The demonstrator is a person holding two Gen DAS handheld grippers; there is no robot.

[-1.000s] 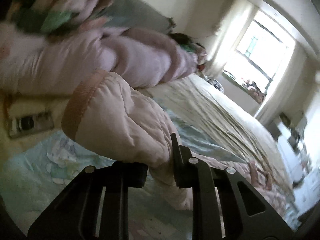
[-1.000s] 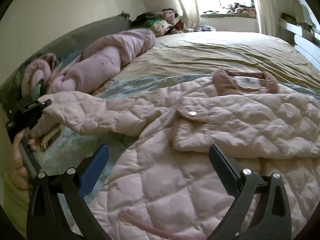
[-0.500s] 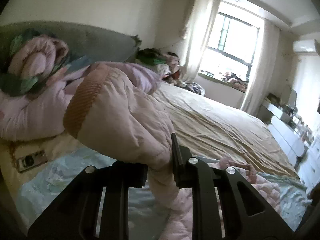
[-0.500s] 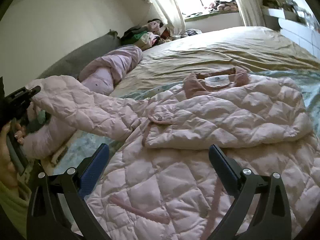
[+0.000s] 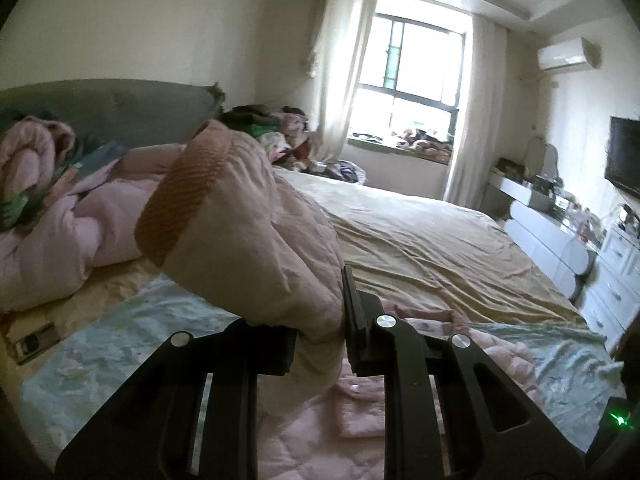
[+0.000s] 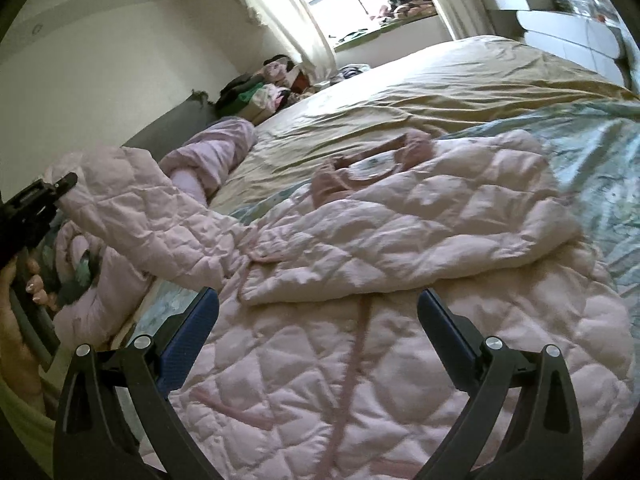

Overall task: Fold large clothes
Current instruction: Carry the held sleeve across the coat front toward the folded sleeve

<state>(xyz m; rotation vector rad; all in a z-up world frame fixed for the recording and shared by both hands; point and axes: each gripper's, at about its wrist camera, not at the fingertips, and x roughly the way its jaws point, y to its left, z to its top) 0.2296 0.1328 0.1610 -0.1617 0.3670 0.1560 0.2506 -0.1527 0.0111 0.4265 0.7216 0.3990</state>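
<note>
The left gripper (image 5: 320, 344), pinching the sleeve (image 5: 256, 240) of the pink quilted coat (image 6: 400, 340), holds it raised at nine o'clock for folding across, probably toward three o'clock, while the right gripper (image 6: 318, 316) hovers spread, holding nothing.

Daylight pours through a curtained window (image 5: 416, 92) at upper centre. Cream walls (image 5: 160, 28), grey headboard (image 5: 120, 100) at left, white dresser (image 5: 560, 240) and dark television (image 5: 624, 156) at right.

Left hand-held gripper (image 5: 320, 332) clamped, right (image 6: 318, 312) agape
</note>
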